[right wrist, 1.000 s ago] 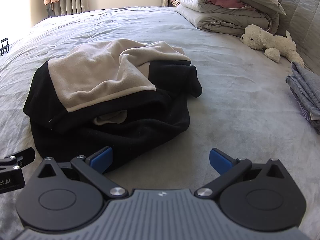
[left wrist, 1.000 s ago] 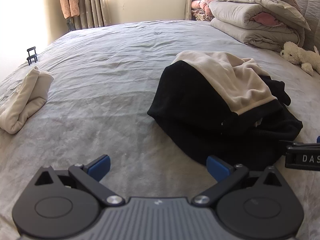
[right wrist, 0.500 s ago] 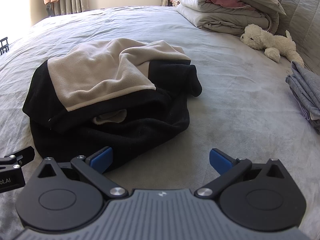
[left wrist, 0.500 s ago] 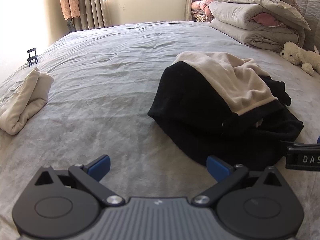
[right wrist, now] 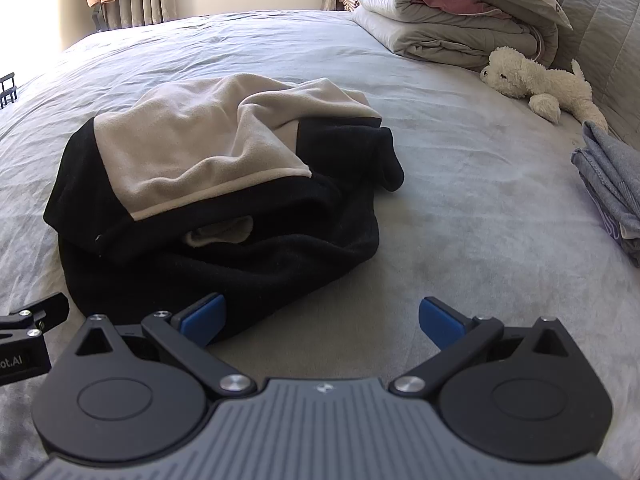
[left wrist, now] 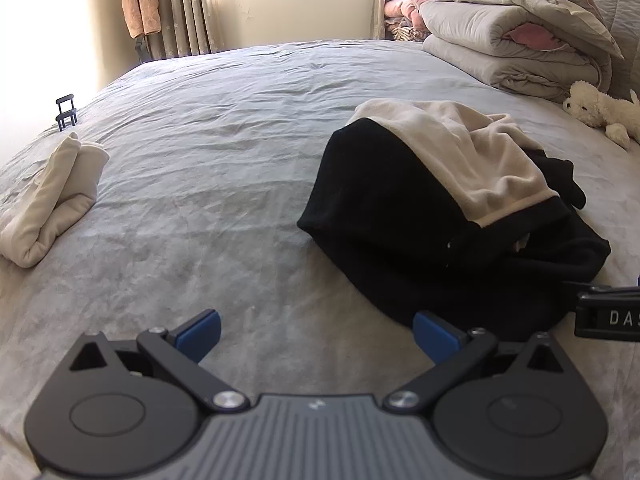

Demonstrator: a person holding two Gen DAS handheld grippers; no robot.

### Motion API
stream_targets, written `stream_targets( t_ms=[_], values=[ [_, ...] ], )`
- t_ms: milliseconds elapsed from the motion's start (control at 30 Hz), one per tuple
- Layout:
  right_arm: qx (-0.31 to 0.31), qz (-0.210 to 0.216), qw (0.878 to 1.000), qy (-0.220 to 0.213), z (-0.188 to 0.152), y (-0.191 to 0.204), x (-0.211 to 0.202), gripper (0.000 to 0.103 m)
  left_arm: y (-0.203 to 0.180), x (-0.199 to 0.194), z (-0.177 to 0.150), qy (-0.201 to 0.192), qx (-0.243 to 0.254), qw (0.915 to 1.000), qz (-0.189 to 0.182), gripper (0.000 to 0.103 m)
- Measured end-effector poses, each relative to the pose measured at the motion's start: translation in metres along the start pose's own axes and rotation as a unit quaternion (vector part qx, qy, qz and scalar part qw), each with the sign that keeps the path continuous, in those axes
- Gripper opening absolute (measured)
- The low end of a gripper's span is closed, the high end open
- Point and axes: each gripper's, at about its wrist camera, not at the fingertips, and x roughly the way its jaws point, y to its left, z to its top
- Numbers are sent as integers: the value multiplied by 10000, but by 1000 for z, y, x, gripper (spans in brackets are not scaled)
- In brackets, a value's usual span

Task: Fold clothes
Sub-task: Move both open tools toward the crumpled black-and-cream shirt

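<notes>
A crumpled black and beige garment (left wrist: 436, 208) lies in a heap on the grey bed; it also shows in the right wrist view (right wrist: 208, 184). My left gripper (left wrist: 316, 332) is open and empty, just short of the heap's near left edge. My right gripper (right wrist: 322, 322) is open and empty, at the heap's near right edge, its left blue pad (right wrist: 202, 318) close over the black fabric. Part of the right gripper's body (left wrist: 608, 318) shows at the right edge of the left wrist view.
A folded beige cloth (left wrist: 48, 196) lies at the bed's left. A folded grey garment (right wrist: 612, 188) lies at the right edge. A white plush dog (right wrist: 536, 82) and stacked folded duvets (right wrist: 452, 16) sit at the far right. Bare sheet (left wrist: 208, 128) spreads left of the heap.
Both views have shifted very slightly; the garment sits a touch lower in the left wrist view. Both grippers stay open and nothing has been taken hold of.
</notes>
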Motion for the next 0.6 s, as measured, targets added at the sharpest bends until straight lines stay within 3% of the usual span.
stream_targets(
  t_ms=[467, 600],
  values=[
    [-4, -9, 10000, 33, 0, 0, 2, 103, -1, 3, -1, -16, 43, 10000, 71, 103],
    [-11, -21, 10000, 64, -1, 0, 3, 103, -5, 9, 1, -16, 60, 9997, 248, 103]
  ],
)
